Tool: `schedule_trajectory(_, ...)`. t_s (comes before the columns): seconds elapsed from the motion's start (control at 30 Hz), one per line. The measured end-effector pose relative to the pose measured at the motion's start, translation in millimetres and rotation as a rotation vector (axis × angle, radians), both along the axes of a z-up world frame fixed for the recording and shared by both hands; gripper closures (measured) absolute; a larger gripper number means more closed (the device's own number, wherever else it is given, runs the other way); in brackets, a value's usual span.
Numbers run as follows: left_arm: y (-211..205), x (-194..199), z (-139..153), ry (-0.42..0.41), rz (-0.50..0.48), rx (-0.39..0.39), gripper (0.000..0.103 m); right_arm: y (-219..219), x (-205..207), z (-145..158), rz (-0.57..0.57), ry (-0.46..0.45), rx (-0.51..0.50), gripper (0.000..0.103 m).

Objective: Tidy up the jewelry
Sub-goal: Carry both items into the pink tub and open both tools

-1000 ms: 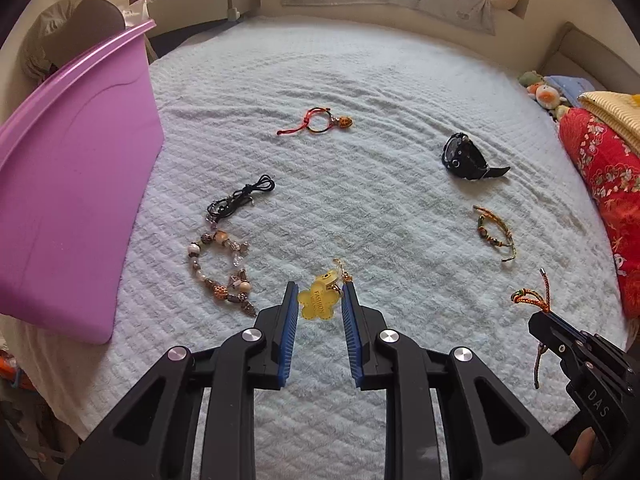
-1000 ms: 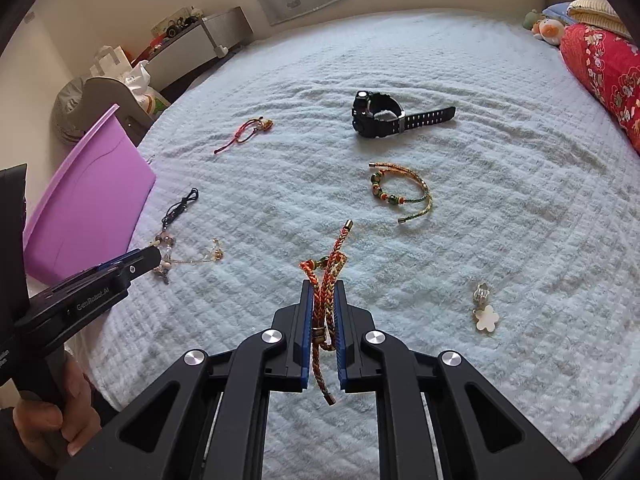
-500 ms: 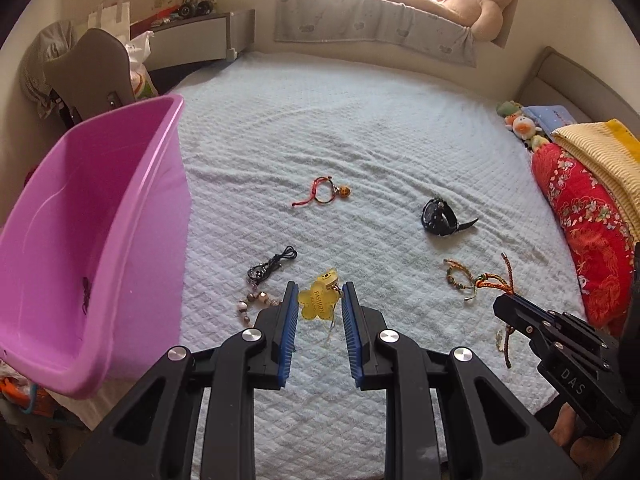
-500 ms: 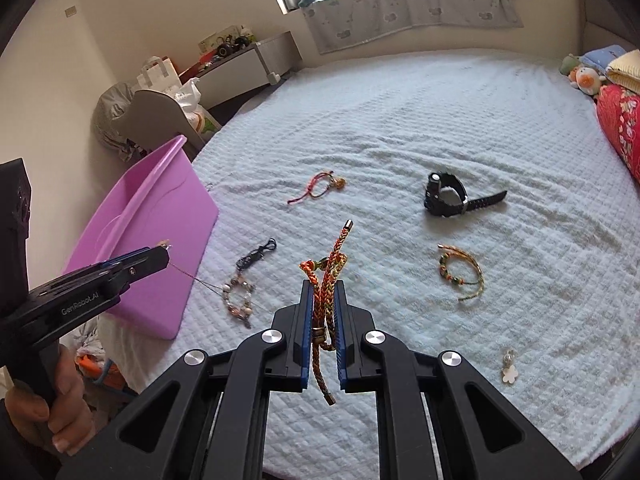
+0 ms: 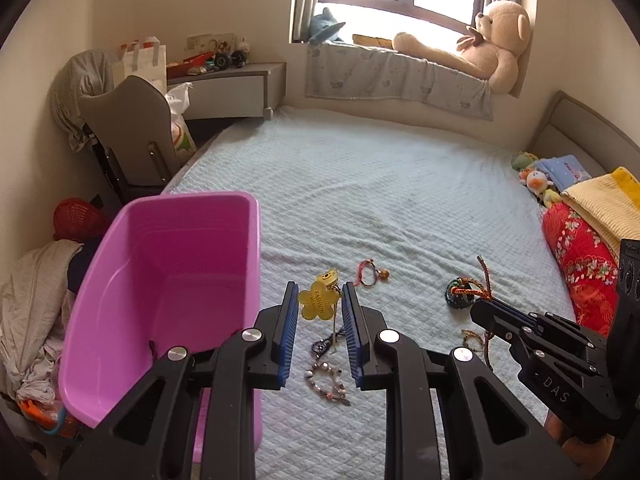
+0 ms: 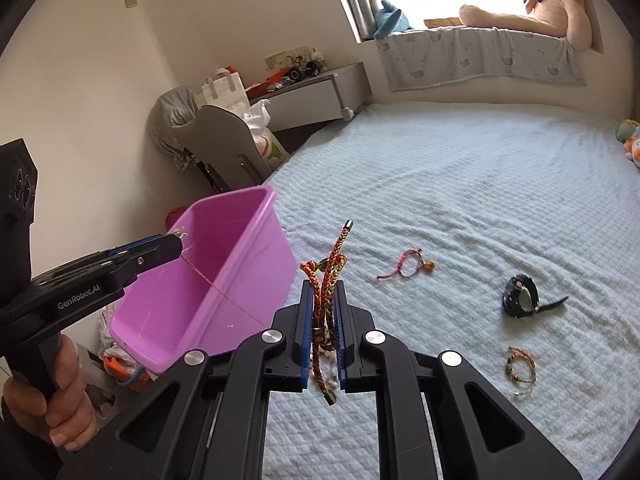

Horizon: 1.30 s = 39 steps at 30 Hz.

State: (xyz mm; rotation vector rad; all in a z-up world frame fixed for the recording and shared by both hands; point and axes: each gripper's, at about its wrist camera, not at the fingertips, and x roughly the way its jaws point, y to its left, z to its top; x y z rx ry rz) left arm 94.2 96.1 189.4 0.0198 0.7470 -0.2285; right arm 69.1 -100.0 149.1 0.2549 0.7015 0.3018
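One container is in play: a pink plastic tub (image 5: 168, 292) at the near left edge of the bed (image 5: 400, 184), tilted so its open mouth faces the cameras. Its inside looks bare apart from a small dark mark on the lower wall (too small to make out).

The left gripper (image 5: 320, 312) has its jaws closed most of the way, and a yellow flower-shaped charm (image 5: 318, 300) hangs between the blue pads; from the right wrist view a fine gold chain (image 6: 208, 280) runs from this gripper's tip down across the tub's mouth. Exactly where the pads bite the chain I cannot tell. The right gripper (image 6: 323, 320) is clamped nearly closed on a braided orange-and-yellow cord bracelet (image 6: 330, 272), whose ends stick up above and dangle below the pads.

Left lying on the bed, I count five pieces: one red string bracelet (image 6: 406, 266) with a small orange charm, one black wristwatch (image 6: 522, 296), one multicoloured woven bracelet (image 6: 520, 368), one bracelet of brown and pink beads (image 5: 328, 384), and one dark cord piece (image 5: 324, 344) just beyond the beads.

Both grippers are raised above the bed, the left one just beside the tub's right wall. Around: one large teddy bear (image 5: 488, 44) on the window sill, a grey chair (image 5: 128, 132), a red patterned quilt (image 5: 580, 264) and small soft toys (image 5: 532, 176) at the right. A hand (image 6: 60, 408) grips the left tool's handle.
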Motion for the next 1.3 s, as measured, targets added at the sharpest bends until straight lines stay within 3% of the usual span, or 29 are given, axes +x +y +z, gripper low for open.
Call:
schedule_trajectory(0.27,56.9,21.2,41.6,-0.075,0.107,0.005,0.081,61.7,42.5,32.1,0.135,-0.037,-0.010,0.093)
schedule_trajectory(0.43,92.8,29.0,46.0,-0.089,0.178,0.021,0.081,109.8,66.6,40.8,0.233,-0.039,-0.039,0.093)
schedule_trajectory(0.63,133.1,38.3,10.4,-0.012,0.258,0.025,0.081,163.7,89.7,35.7,0.335,0.005,-0.055,0.093)
schedule_trajectory(0.9,168.6,48.5,-59.8,0.141,0.332,0.044,0.081,221.4,114.8,-7.3,0.412,0.140,-0.123,0.093)
schedule_trajectory(1.13,184.5,52.0,-99.8,0.230,0.364,0.060,0.081,244.1,126.8,-39.4,0.421,0.236,-0.175,0.093)
schedule_trajectory(1.3,190.1,55.3,-114.6,0.259,0.389,0.069,0.080,246.6,129.2,-47.4,0.405,0.240,-0.222,0.093)
